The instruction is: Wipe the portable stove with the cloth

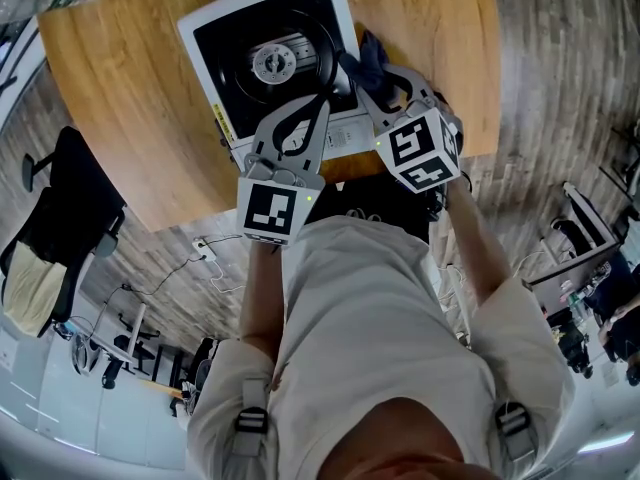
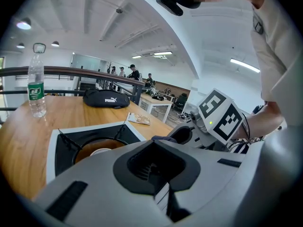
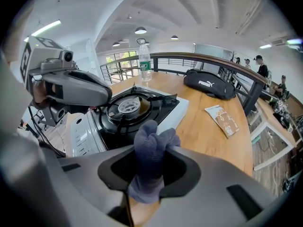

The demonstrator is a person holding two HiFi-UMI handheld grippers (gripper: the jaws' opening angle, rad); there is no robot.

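Lengthwise in right gripper (image 3: 150,173) — cloth (image 3: 151,145), tip toward stove (image 3: 124,111)

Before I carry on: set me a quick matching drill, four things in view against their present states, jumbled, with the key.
Things:
1. cloth
2. water bottle
3. left tongs
4. black bag

States:
A. standing upright
B. shut, nothing in them
C. lying flat on the table
D. pinched in the right tongs

Pairs: 1-D, 2-A, 3-B, 4-C
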